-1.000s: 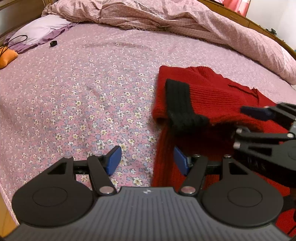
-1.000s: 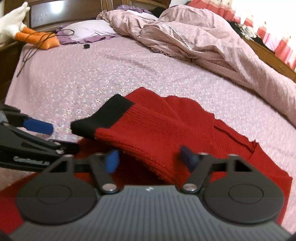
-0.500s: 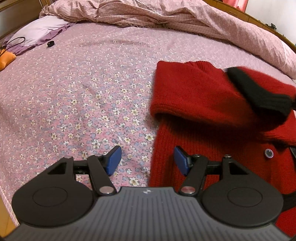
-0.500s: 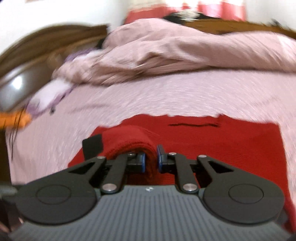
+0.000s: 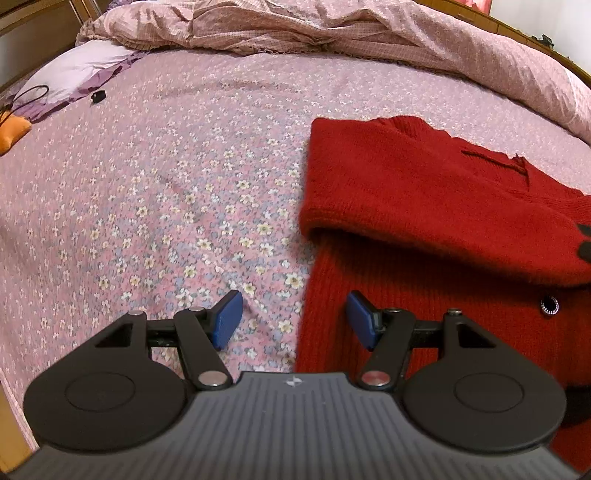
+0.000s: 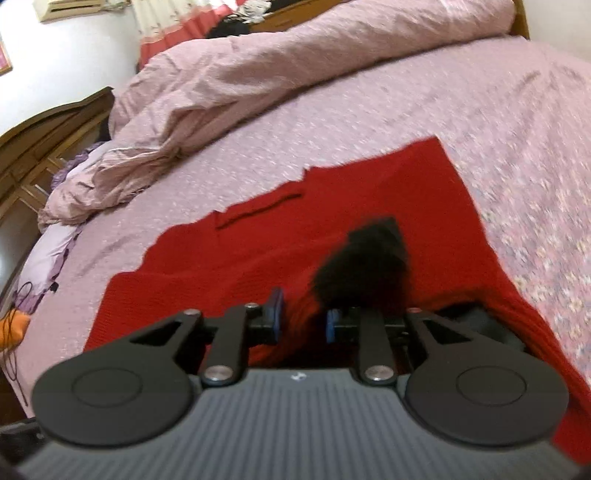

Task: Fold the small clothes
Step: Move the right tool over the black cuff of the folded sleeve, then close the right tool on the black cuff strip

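A red knitted sweater (image 5: 424, 192) lies flat on the floral bed sheet (image 5: 166, 184). One sleeve (image 5: 443, 236) is folded across its body, and a button (image 5: 549, 306) shows below the fold. My left gripper (image 5: 295, 317) hovers open over the sweater's left edge, holding nothing. In the right wrist view, my right gripper (image 6: 304, 325) is low over the sweater (image 6: 240, 251). Its jaws are opening, with the red sleeve still between the pads. The black cuff (image 6: 369, 266) drops blurred just ahead of them.
A crumpled pink duvet (image 5: 332, 33) is heaped along the far side of the bed. A pale pillow (image 5: 74, 70), a small black object (image 5: 98, 96) and an orange thing (image 5: 11, 133) lie at the far left. A wooden headboard (image 6: 44, 147) stands beyond.
My right gripper closed on the black-cuffed sleeve, carried it across the sweater to the right while rolling, and its jaws have now parted a little. The left gripper stayed put.
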`<state>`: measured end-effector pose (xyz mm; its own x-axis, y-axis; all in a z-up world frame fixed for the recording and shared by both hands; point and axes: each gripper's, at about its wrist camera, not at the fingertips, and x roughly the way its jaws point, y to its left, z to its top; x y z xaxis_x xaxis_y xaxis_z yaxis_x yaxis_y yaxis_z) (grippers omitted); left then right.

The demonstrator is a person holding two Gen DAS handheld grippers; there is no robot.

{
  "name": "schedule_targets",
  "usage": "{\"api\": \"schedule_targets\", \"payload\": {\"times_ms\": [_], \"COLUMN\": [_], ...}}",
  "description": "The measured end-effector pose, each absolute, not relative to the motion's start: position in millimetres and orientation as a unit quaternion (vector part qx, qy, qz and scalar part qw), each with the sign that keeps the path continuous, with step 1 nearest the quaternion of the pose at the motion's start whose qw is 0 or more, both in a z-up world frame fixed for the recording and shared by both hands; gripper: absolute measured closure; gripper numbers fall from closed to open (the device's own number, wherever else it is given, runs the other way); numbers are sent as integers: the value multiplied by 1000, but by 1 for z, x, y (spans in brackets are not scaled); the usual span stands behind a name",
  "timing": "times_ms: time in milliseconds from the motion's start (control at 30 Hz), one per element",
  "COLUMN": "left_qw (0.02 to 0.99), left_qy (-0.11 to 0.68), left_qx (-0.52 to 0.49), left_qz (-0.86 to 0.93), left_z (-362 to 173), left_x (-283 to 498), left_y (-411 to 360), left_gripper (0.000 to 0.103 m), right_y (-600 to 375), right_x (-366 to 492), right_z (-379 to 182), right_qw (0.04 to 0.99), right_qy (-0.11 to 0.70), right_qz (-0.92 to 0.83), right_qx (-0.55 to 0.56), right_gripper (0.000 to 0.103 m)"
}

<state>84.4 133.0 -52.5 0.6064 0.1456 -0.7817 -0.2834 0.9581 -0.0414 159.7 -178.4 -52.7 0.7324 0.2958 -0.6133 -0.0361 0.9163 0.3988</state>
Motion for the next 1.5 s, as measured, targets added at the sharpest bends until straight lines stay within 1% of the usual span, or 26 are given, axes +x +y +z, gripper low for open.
{"api": "schedule_targets", "payload": {"times_ms": [67, 133, 200, 233, 500, 533, 600, 667, 833, 900, 933, 967, 1000, 1033, 1067, 1133, 1233, 1333, 1433, 1500], "left_qw": [895, 897, 899, 899, 897, 897, 896, 896, 895, 896, 896, 896, 896, 896, 896, 896, 897, 895, 896, 896], "left_qy": [423, 420, 417, 416, 421, 423, 424, 426, 426, 424, 424, 424, 424, 424, 424, 422, 420, 421, 419, 418], "left_qx": [-76, -70, -67, -66, -59, -58, -54, -50, -48, -44, -42, -41, -40, -40, -40, -38, -35, -37, -42, -42], "left_qz": [119, 119, 118, 118, 118, 117, 117, 118, 121, 123, 124, 125, 126, 127, 128, 129, 135, 140, 141, 141], "left_z": [-51, -49, -47, -47, -49, -50, -51, -52, -52, -51, -52, -52, -52, -53, -53, -53, -53, -55, -58, -59], "left_x": [89, 94, 99, 101, 114, 114, 115, 117, 119, 119, 120, 120, 121, 121, 122, 122, 124, 126, 128, 129], "left_y": [131, 130, 129, 129, 123, 122, 121, 121, 121, 121, 120, 120, 119, 119, 119, 118, 117, 120, 122, 122], "left_gripper": [35, 35, 35, 35, 35, 35, 35, 35, 35, 35, 35, 35, 35, 35, 35, 35, 35, 35, 35, 34], "right_y": [-184, -191, -199, -202, -226, -229, -232, -232, -225, -219, -215, -211, -208, -206, -208, -215, -216, -222, -224, -226], "right_x": [156, 150, 142, 139, 133, 137, 145, 154, 188, 192, 192, 192, 191, 190, 190, 191, 184, 182, 188, 198], "right_z": [-54, -55, -53, -51, -24, -23, -23, -27, -52, -57, -58, -59, -58, -55, -52, -44, -23, -4, 4, 1], "right_qw": [912, 912, 913, 913, 926, 928, 928, 928, 916, 917, 919, 920, 922, 925, 923, 917, 931, 944, 960, 962], "right_qy": [358, 359, 361, 361, 333, 329, 327, 331, 373, 370, 367, 364, 360, 355, 353, 353, 313, 275, 240, 240], "right_qz": [91, 94, 95, 97, 106, 102, 93, 92, 81, 89, 96, 108, 117, 121, 136, 160, 173, 166, 134, 120], "right_qx": [178, 177, 167, 162, 141, 145, 151, 143, 128, 116, 106, 93, 79, 65, 67, 94, 70, 70, 44, 48], "right_gripper": [76, 72, 65, 64, 63, 61, 50, 45, 46, 46, 47, 54, 68, 78, 90, 90, 91, 91, 91, 91]}}
